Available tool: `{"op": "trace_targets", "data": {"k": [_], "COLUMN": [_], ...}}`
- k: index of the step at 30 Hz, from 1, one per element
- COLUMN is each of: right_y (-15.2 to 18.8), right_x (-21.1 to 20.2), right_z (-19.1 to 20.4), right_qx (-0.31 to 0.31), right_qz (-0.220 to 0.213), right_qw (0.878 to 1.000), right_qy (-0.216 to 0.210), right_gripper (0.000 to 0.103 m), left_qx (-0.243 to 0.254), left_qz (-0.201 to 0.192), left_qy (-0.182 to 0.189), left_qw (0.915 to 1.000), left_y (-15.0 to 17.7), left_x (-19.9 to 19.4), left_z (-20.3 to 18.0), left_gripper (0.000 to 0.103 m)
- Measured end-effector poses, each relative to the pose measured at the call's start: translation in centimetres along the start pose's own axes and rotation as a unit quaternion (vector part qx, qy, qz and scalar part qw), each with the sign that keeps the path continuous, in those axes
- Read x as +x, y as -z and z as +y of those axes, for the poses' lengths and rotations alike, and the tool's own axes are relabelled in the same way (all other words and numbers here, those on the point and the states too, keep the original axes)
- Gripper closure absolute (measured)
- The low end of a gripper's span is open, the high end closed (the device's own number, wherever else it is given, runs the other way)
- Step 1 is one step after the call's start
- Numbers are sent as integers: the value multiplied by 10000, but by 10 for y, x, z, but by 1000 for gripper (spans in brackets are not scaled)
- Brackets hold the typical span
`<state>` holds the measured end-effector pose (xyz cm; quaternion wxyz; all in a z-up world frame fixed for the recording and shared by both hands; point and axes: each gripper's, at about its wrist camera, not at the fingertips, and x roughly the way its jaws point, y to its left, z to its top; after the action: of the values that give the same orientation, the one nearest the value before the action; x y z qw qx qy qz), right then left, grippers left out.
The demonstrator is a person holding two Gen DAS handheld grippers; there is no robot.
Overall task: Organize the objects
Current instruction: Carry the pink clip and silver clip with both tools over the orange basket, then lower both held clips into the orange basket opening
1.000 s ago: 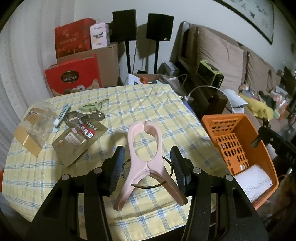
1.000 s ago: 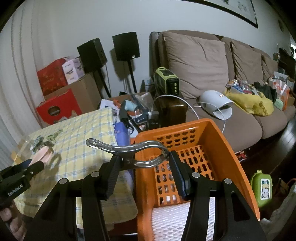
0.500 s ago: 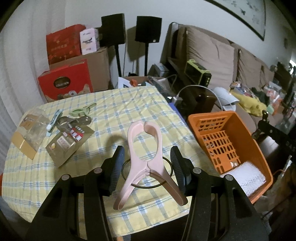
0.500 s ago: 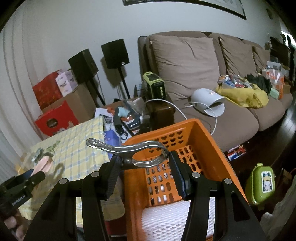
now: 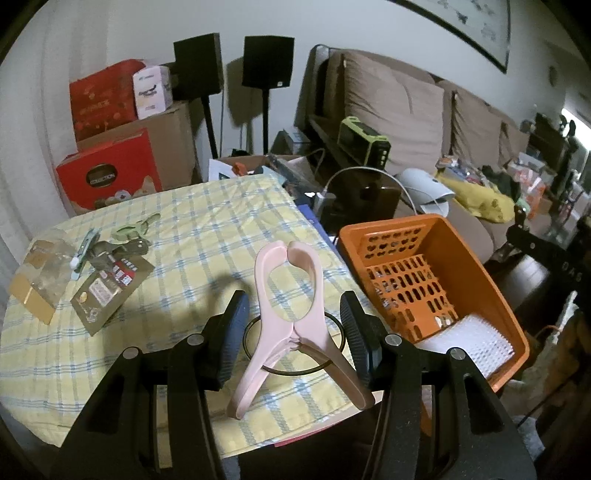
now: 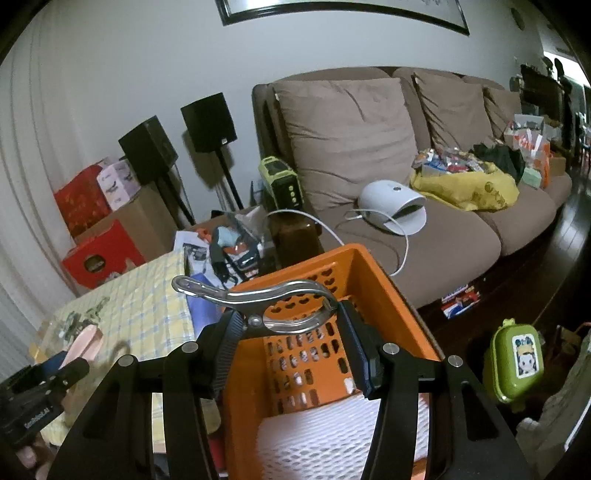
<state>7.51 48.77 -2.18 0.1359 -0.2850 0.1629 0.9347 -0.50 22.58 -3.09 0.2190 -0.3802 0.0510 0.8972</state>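
Left tool grips a light, stiff pink plastic clip by its wire ring over the counter. Right tool clamps a hard, slippery metal clip above the orange basket at 6 o'clock.

Place: a home living room
Signs: brown sofa at right, speakers on stands, framed picture at top, checked tablecloth

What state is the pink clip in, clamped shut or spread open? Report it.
Shut: the pink clip has its curved tips meeting at the top while the left tool holds it by its metal ring above the tablecloth.
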Motion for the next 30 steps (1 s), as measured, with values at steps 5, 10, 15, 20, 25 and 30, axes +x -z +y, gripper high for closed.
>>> {"op": "trace_targets", "data": {"k": [5, 10, 15, 20, 25, 30], "right_y": [-1, -1, 0, 2, 3, 3], "right_x": [-4, -6, -4, -2, 1, -7], "right_z": [-10, -17, -22, -30, -42, -55], "right_qx": [23, 11, 33, 76, 173, 299], "right_qz": [-29, -48, -22, 15, 34, -62], "right_qw": [9999, 9999, 9998, 9997, 9991, 9983], "right_qy": [99, 164, 176, 250, 379, 490], "right_gripper": [50, 50, 50, 50, 50, 50], "left_qx": [-37, -97, -98, 44, 363, 457], "left_qz": [145, 151, 147, -80, -275, -381], "left_qy": [310, 379, 467, 629, 850, 1091], "left_qw": [9994, 9991, 9988, 9980, 9953, 9922], "left_y": [1, 1, -7, -21, -37, -44], "left_x": [3, 3, 5, -5, -4, 1], "left_z": [-6, -8, -17, -39, -73, -97], "left_gripper": [55, 55, 55, 55, 55, 55]}}
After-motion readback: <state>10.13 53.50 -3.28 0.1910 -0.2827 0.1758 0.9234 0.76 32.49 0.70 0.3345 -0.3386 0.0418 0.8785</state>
